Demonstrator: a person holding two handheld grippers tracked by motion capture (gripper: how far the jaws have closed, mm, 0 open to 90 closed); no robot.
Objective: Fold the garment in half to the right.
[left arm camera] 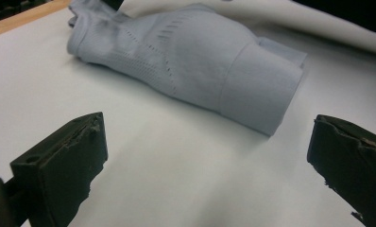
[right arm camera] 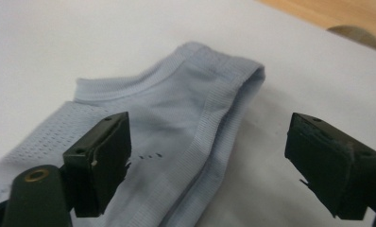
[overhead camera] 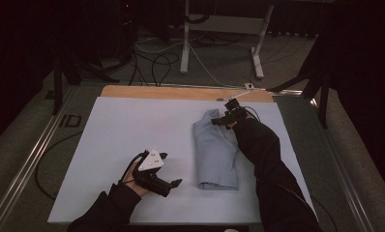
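A light blue knit garment point(overhead camera: 214, 150) lies folded into a long narrow strip on the white sheet point(overhead camera: 123, 135), right of centre. My right gripper point(overhead camera: 220, 113) hovers over its far end and is open. In the right gripper view the jaws of this gripper point(right arm camera: 207, 161) stand wide apart above the ribbed edge of the garment point(right arm camera: 176, 123), with nothing pressed between them. My left gripper point(overhead camera: 171, 169) is open over bare sheet, to the left of the garment's near end. In the left gripper view the left gripper point(left arm camera: 209, 156) faces the folded cuff end of the garment point(left arm camera: 191, 61), a short way off.
The white sheet covers most of a wooden table, whose bare edge point(overhead camera: 181, 92) shows along the far side. A round mark point(right arm camera: 354, 35) sits in that wood. Beyond the table are a white desk frame point(overhead camera: 185, 38) and loose cables point(overhead camera: 156, 63) on the floor.
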